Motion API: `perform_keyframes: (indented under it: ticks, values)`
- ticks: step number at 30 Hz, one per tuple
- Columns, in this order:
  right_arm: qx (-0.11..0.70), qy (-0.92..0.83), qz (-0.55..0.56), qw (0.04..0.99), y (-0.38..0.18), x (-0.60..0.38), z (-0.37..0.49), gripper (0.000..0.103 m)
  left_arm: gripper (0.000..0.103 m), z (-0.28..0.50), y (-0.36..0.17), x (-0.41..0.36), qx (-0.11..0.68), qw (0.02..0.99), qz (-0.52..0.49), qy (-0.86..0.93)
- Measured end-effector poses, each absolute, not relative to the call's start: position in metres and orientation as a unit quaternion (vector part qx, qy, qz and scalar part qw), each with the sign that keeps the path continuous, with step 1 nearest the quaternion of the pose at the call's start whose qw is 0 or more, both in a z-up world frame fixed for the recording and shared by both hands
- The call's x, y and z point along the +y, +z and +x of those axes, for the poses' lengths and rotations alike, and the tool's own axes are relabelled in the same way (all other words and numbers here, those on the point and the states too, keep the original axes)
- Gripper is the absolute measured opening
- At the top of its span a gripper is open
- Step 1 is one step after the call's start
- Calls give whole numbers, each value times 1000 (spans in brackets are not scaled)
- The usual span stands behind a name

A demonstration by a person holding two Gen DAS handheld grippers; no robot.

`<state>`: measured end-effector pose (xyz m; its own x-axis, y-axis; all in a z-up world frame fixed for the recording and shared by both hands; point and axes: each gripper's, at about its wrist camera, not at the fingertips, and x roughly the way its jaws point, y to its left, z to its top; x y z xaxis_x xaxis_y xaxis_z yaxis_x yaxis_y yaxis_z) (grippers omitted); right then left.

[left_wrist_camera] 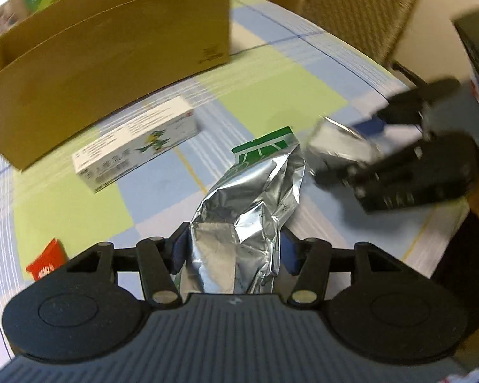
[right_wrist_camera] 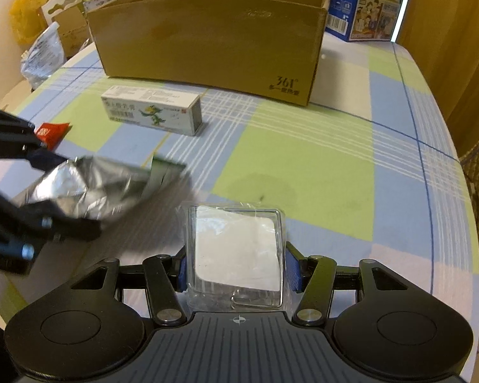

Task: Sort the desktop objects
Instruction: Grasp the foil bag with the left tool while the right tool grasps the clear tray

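Crinkled silver foil pouch (left_wrist_camera: pixel 246 210) sits pinched in my left gripper (left_wrist_camera: pixel 234 249), its long axis pointing ahead. My right gripper (right_wrist_camera: pixel 236 271) clamps a flat, glossy clear-wrapped white packet (right_wrist_camera: pixel 236 252). Both are off the checked tablecloth (right_wrist_camera: pixel 303 159). I judge the open cardboard box (right_wrist_camera: pixel 207 44) lies straight ahead of the right claw, nearer to it; the medicine carton (right_wrist_camera: pixel 153 113) lies between.

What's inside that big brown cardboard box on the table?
From the right wrist view, only the cardboard box's bare inner back wall shows above its front wall. The bottom is hidden, so any contents cannot be seen. The left wrist view shows the box blurred, with its interior hidden too.
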<state>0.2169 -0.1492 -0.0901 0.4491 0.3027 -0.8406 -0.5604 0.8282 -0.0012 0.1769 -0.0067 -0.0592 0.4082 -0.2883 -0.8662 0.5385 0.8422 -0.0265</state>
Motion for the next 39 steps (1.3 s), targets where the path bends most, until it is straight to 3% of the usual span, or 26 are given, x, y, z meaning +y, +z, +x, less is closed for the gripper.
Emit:
perform_keyframes:
  ticks: [5, 16, 29, 39]
  values:
    - [457, 254, -144, 840, -91, -146, 217, 53, 59, 185, -67, -17, 493, 823, 150, -240]
    - [456, 252, -147, 841, -93, -146, 217, 53, 62, 193, -80, -22, 512, 810, 153, -242]
    - [461, 251, -143, 839, -95, -144, 220, 56, 46, 201, -76, -9, 519, 811, 106, -248]
    - [442, 246, -134, 852, -86, -141, 218, 51, 44, 199, -62, 0, 511, 825, 89, -226]
